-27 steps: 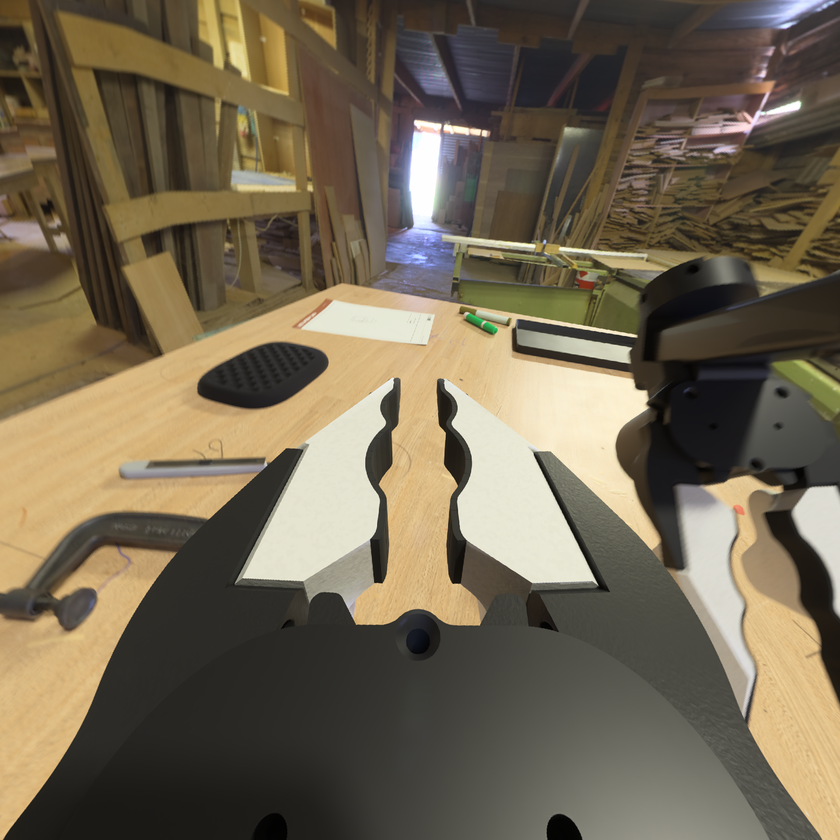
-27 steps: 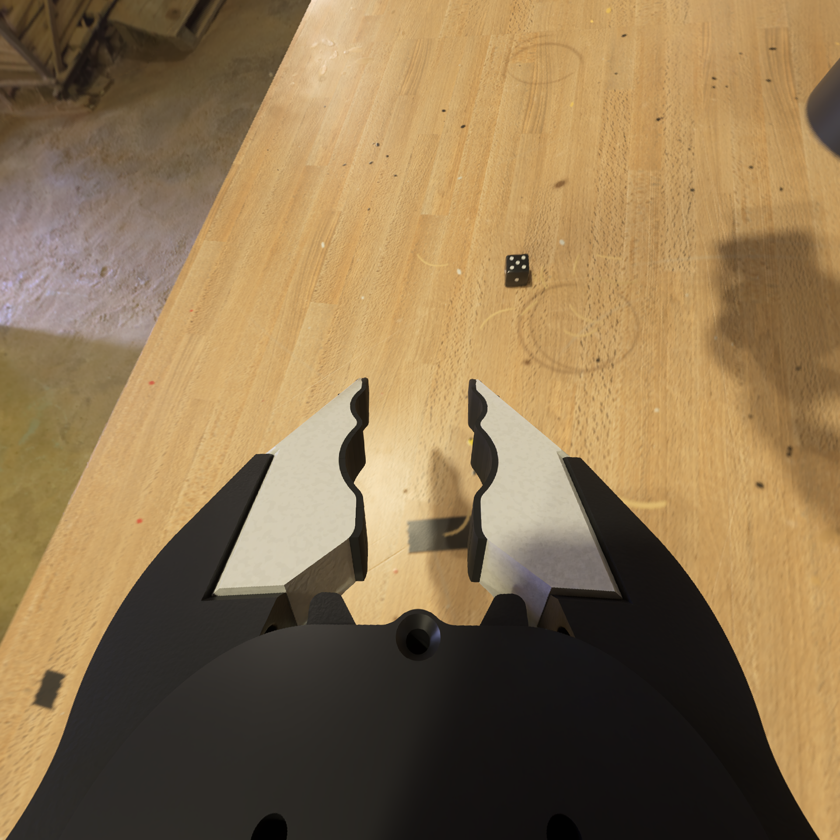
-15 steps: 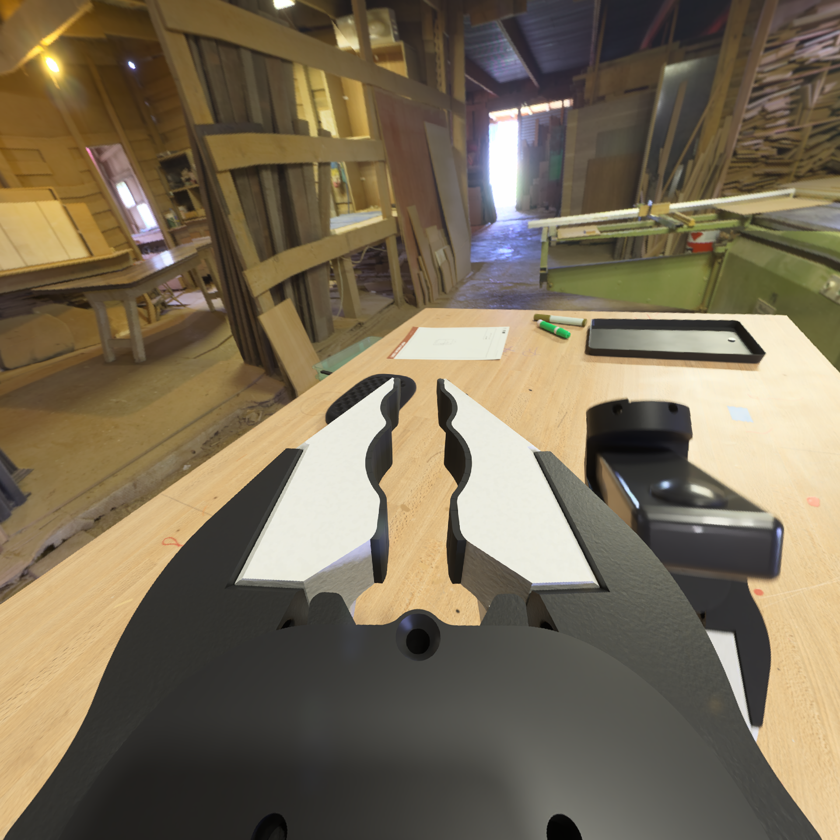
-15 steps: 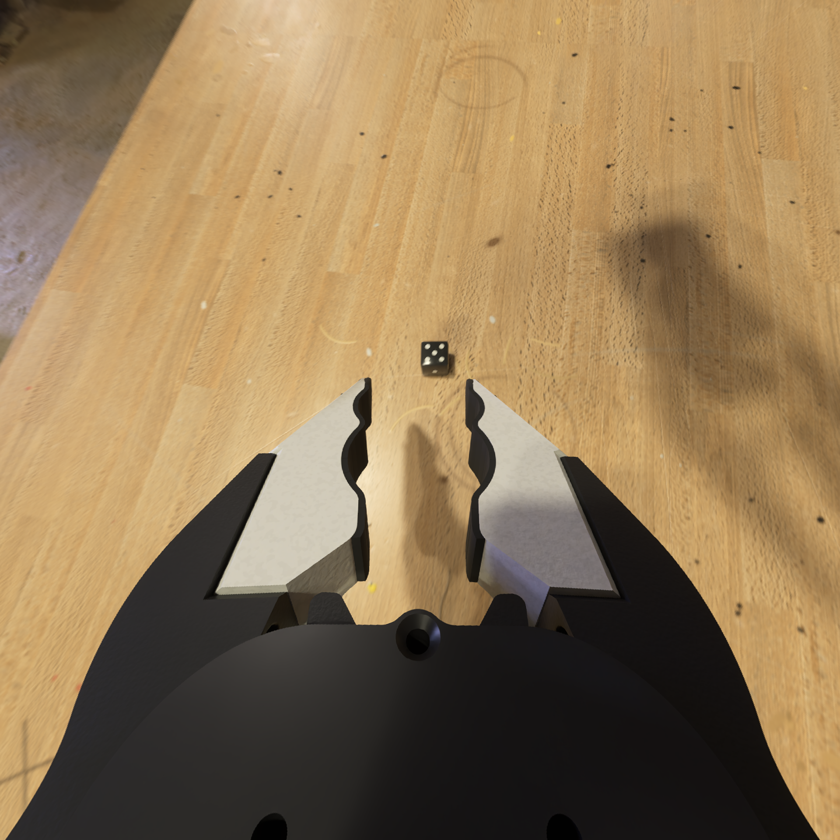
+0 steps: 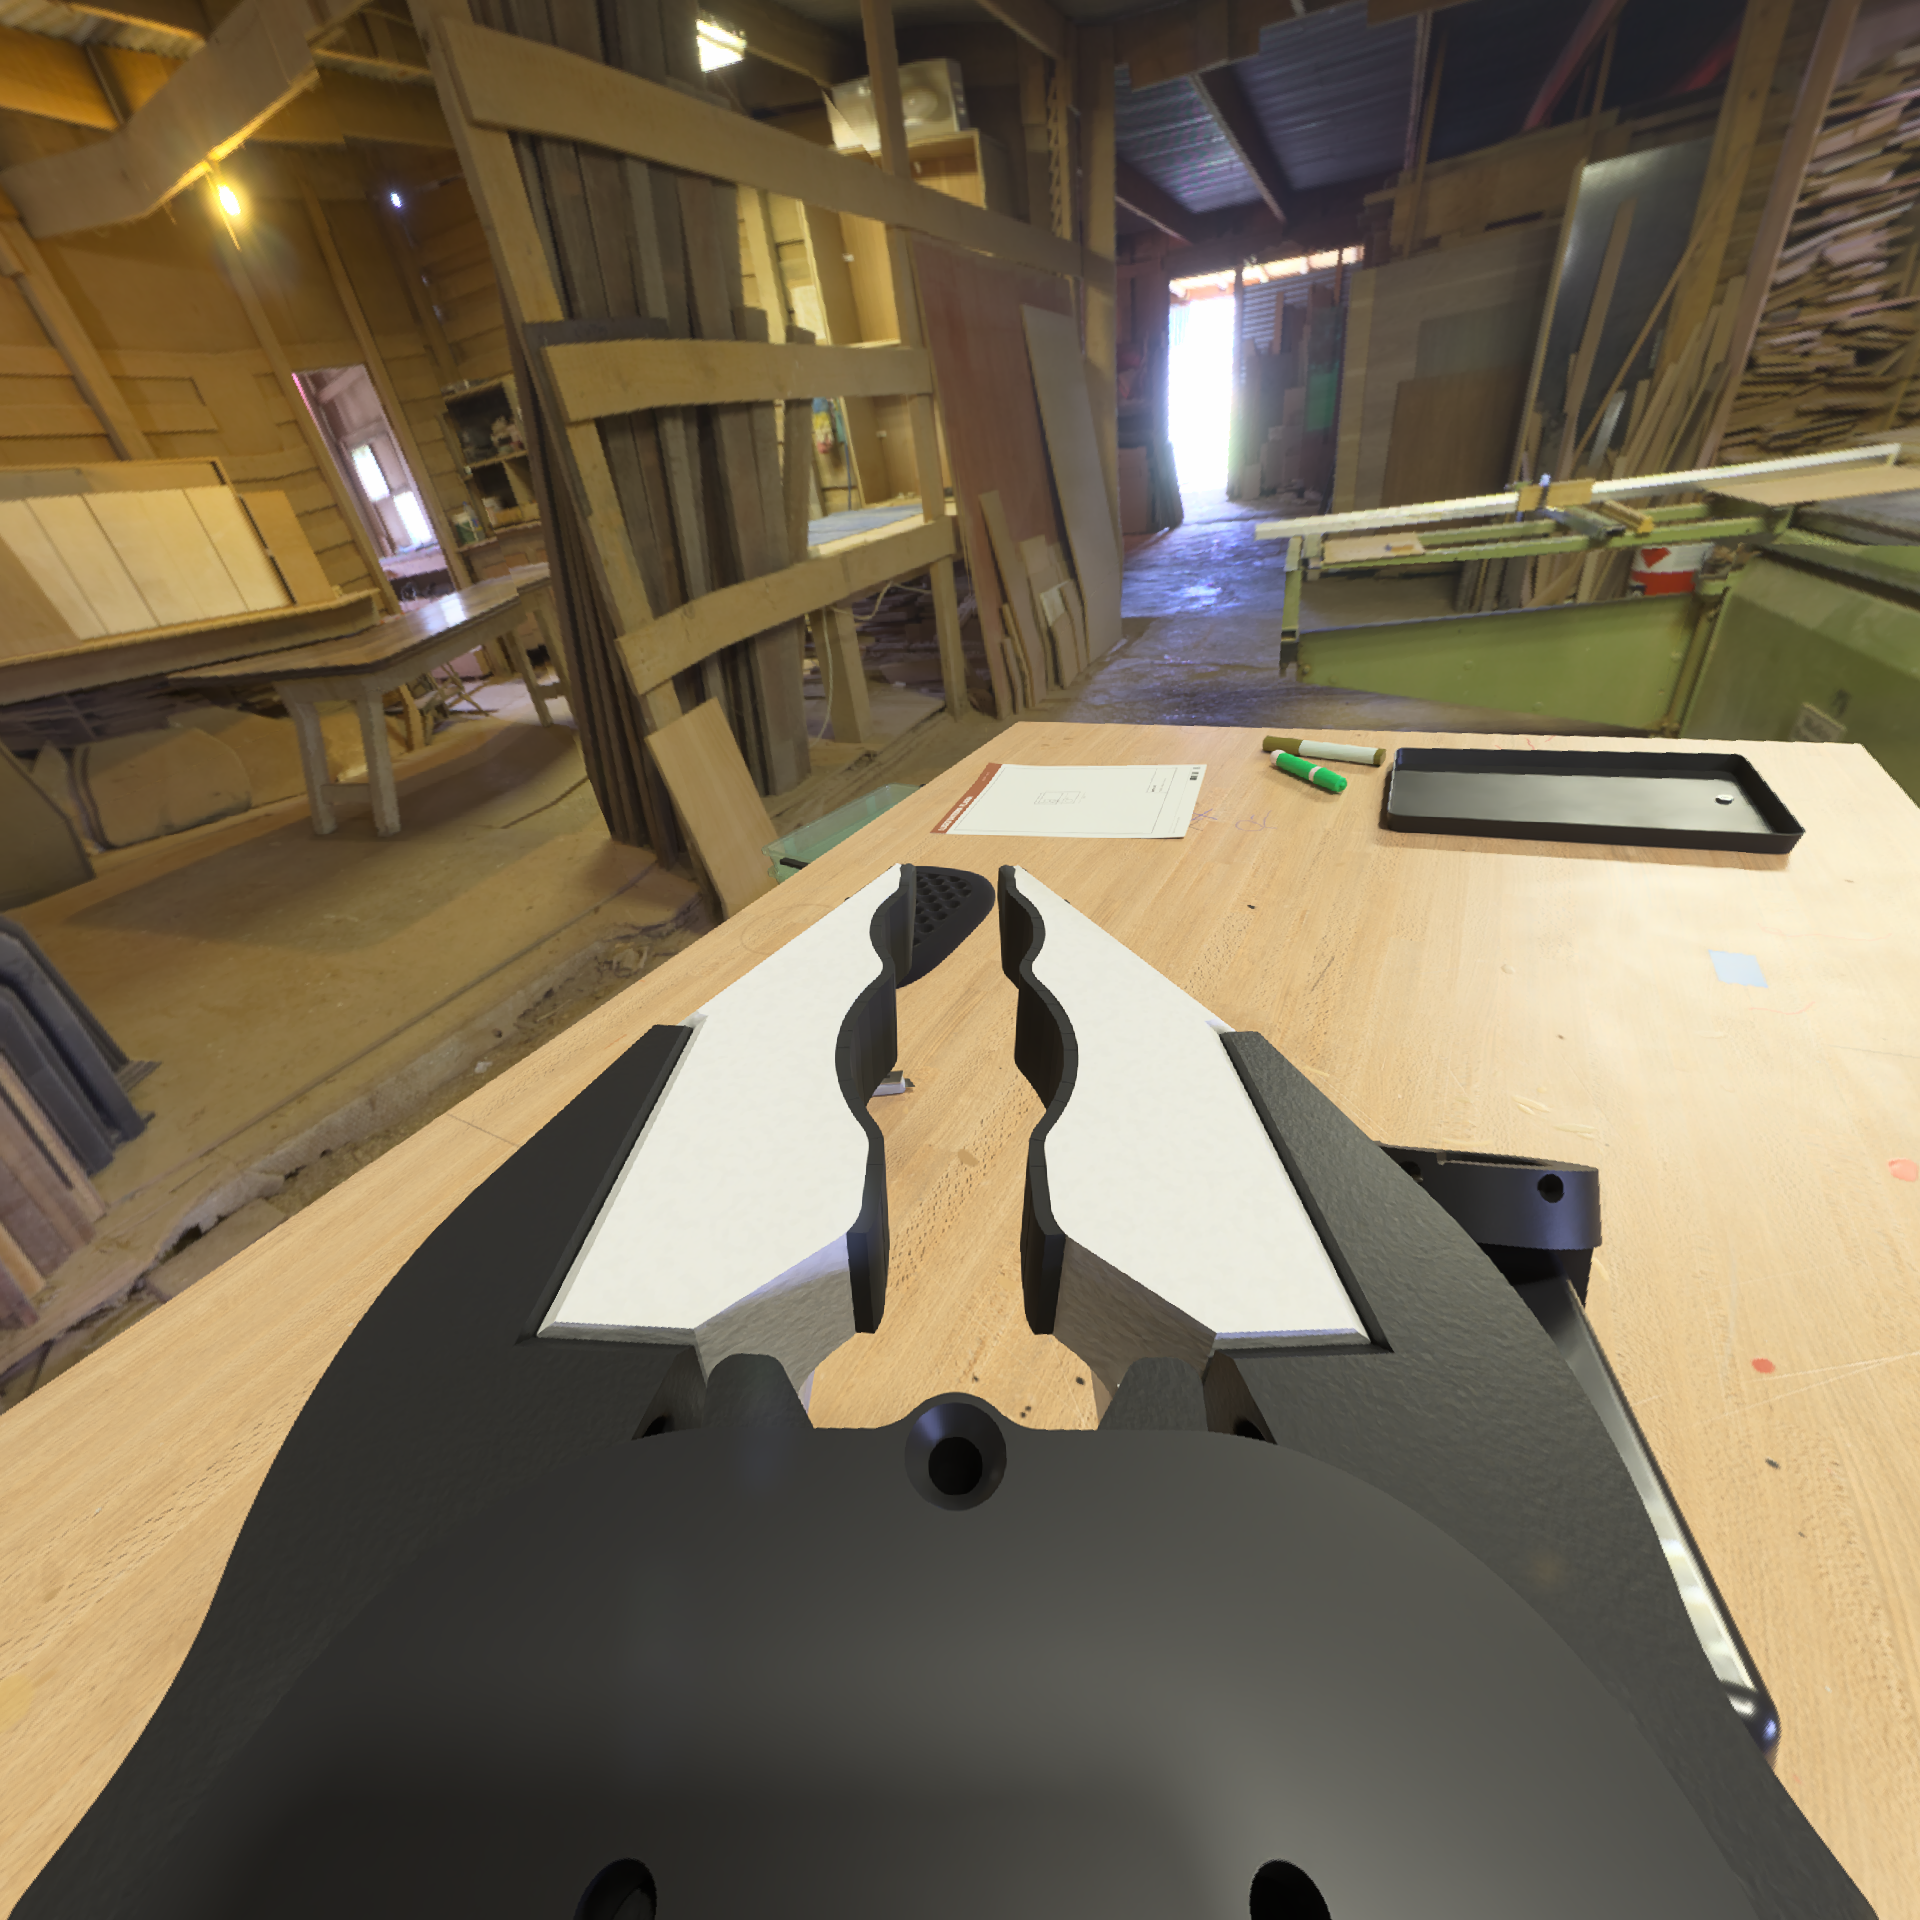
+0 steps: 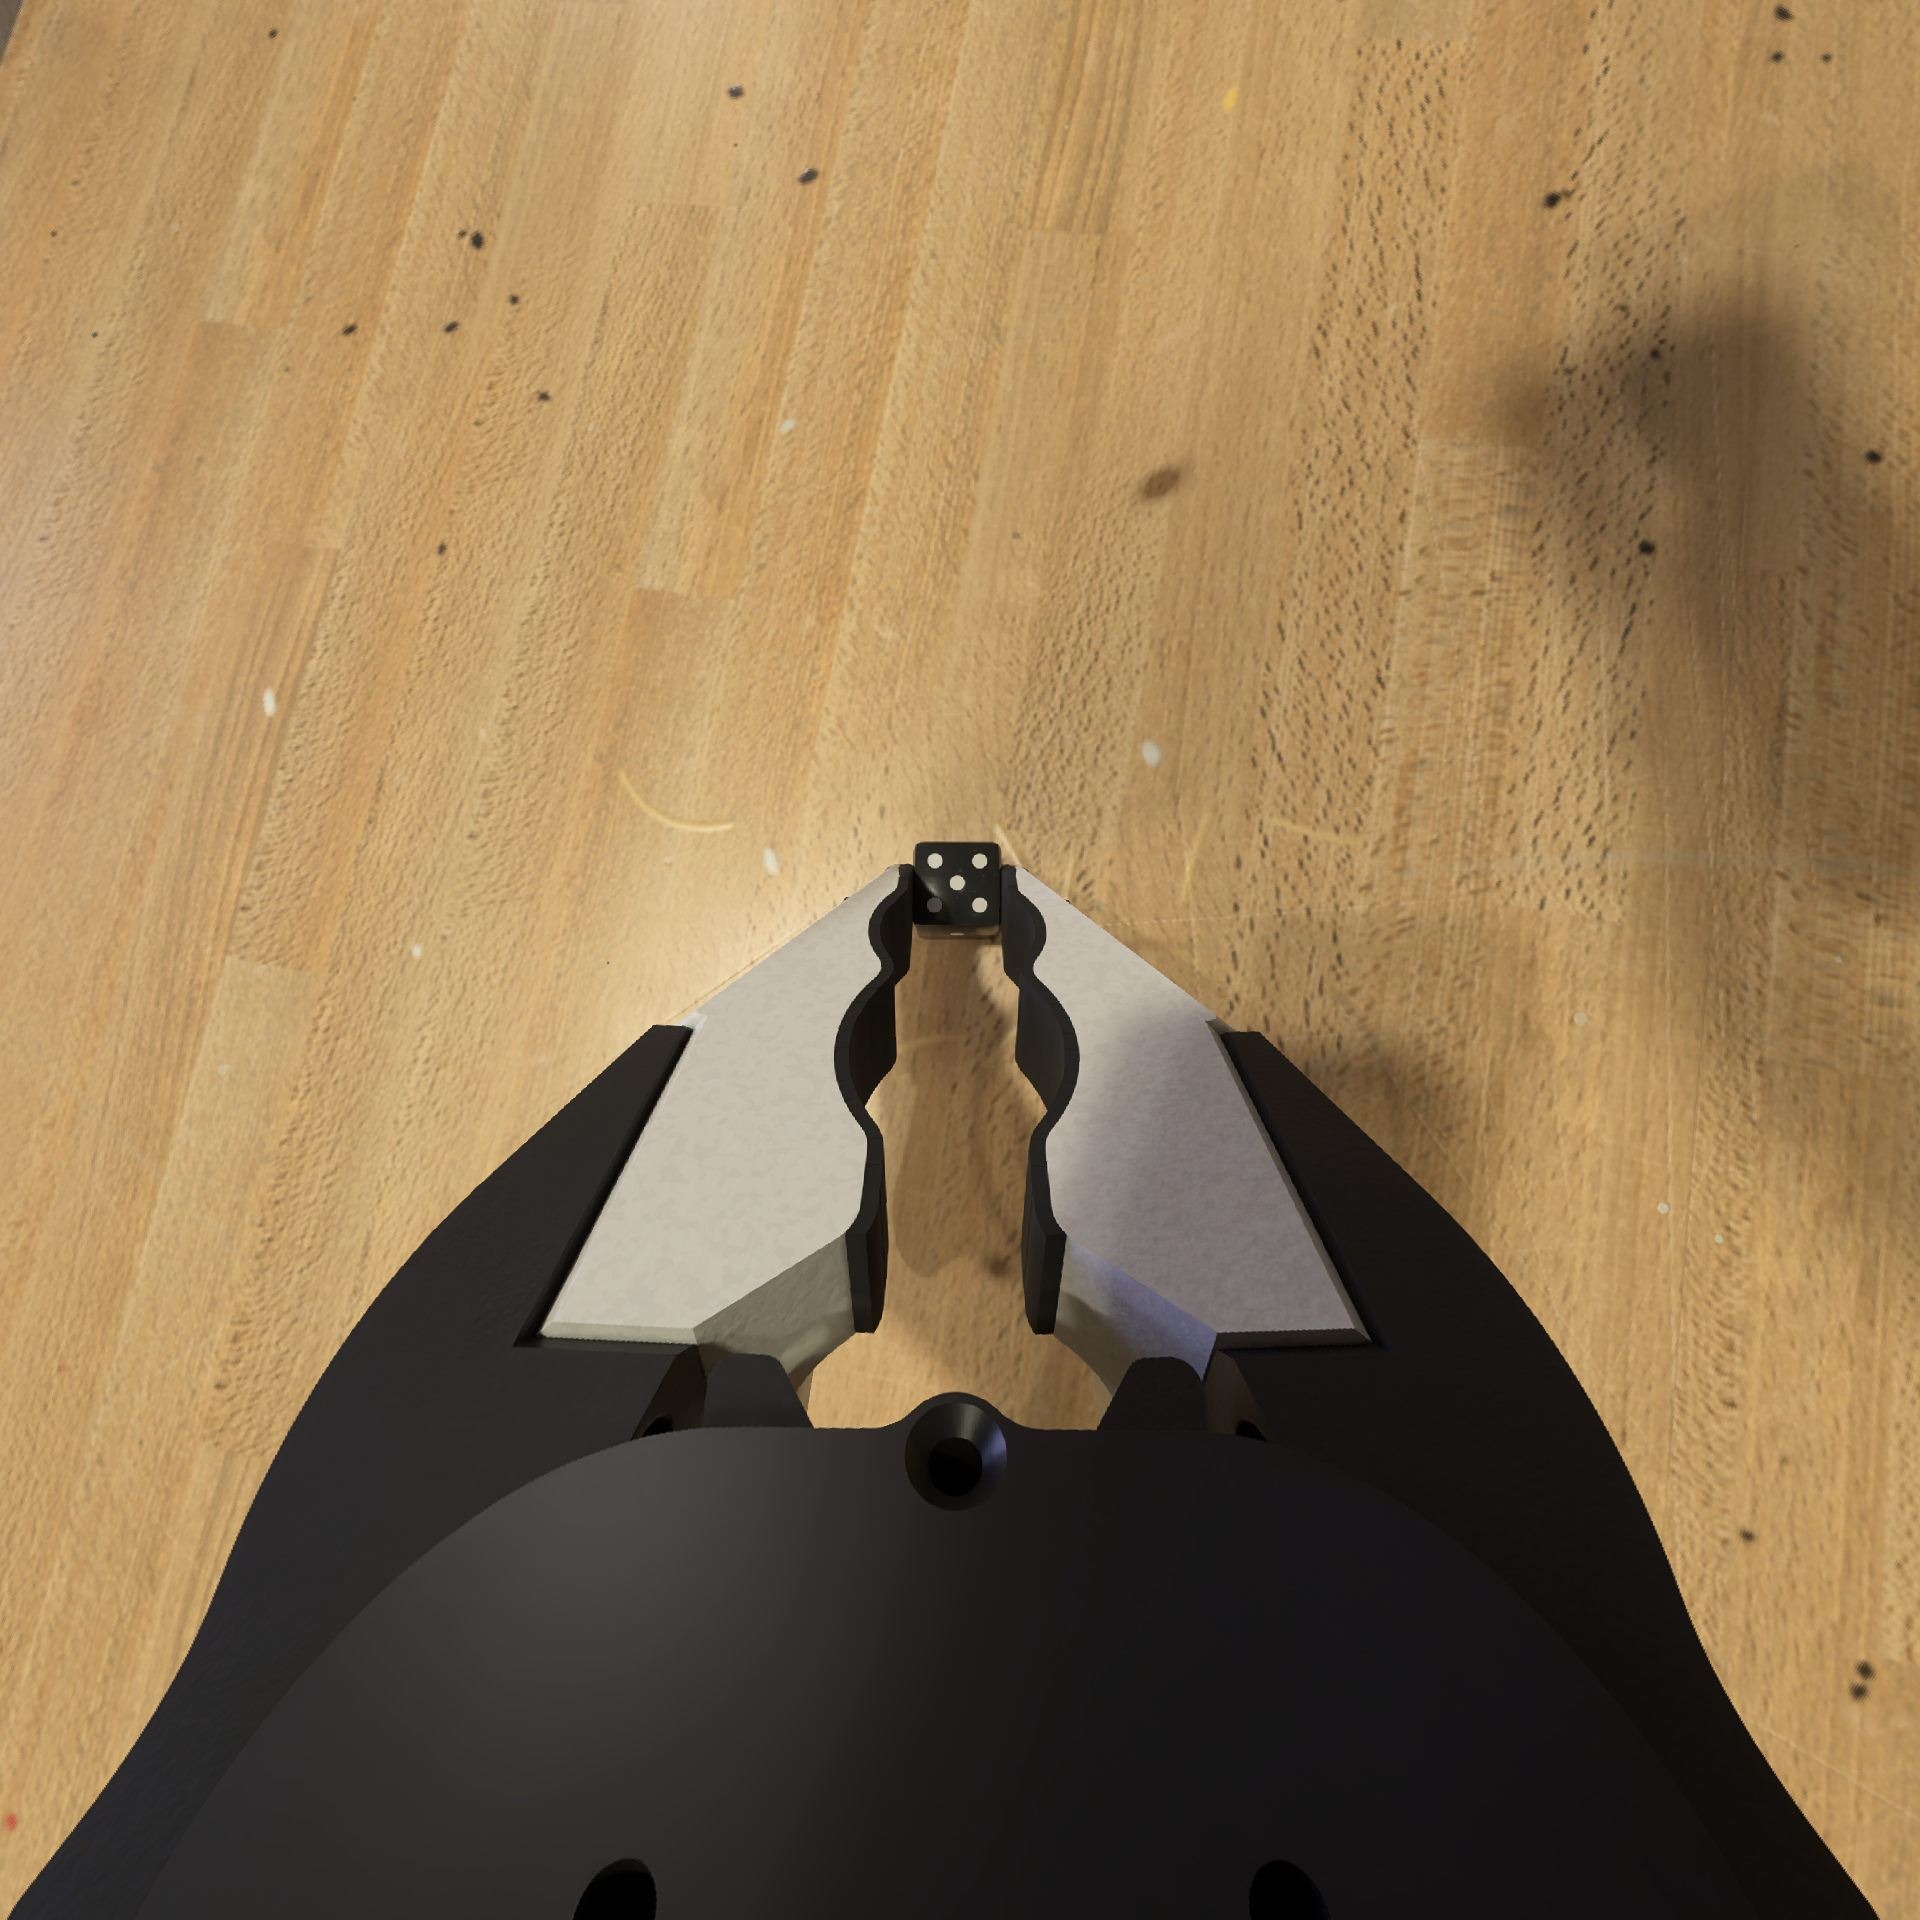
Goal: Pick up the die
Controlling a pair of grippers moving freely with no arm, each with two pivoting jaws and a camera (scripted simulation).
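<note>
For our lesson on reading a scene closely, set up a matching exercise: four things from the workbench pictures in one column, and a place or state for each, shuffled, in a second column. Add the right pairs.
Things
1. die
2. green marker
3. black tray
4. sheet of paper

Places or states
A. at the far right of the bench, with one small round thing lying in it
B. between the fingertips of the right gripper
C. flat on the bench, just left of the markers
D. lying between the paper and the tray

Pairs: 1-B, 2-D, 3-A, 4-C
</note>
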